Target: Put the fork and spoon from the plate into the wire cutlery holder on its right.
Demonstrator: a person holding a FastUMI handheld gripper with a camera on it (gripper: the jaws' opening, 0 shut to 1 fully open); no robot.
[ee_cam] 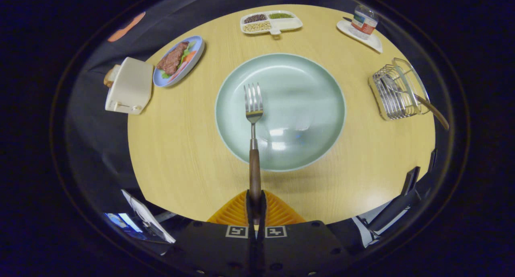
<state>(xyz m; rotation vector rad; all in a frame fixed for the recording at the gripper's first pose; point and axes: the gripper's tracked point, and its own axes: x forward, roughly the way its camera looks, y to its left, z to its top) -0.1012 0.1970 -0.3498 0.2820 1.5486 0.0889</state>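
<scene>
The gripper (256,202) is closed on the fork (254,120), both fingers pinching the dark wooden end of its handle, so the fork sticks straight out ahead with its tines over the plate (305,76). Gripping it by the far end of the handle seems sensible: it leaves the whole metal part free to go down into the holder (396,90) first. Whether the fork is lifted clear of the plate or touching it cannot be told from this view. The plate holds no other cutlery, and the holder, standing on the worktop (181,148) well to the right of the plate, already has a wooden-handled utensil (432,107) leaning out of it, handle pointing away from the plate; this is likely the spoon, so the fork looks to be the last piece. Beyond the plate are a divided tray (271,23) of beans, a bottle (364,20) on a small dish, a plate of food (179,60) and a toaster (129,86).
</scene>
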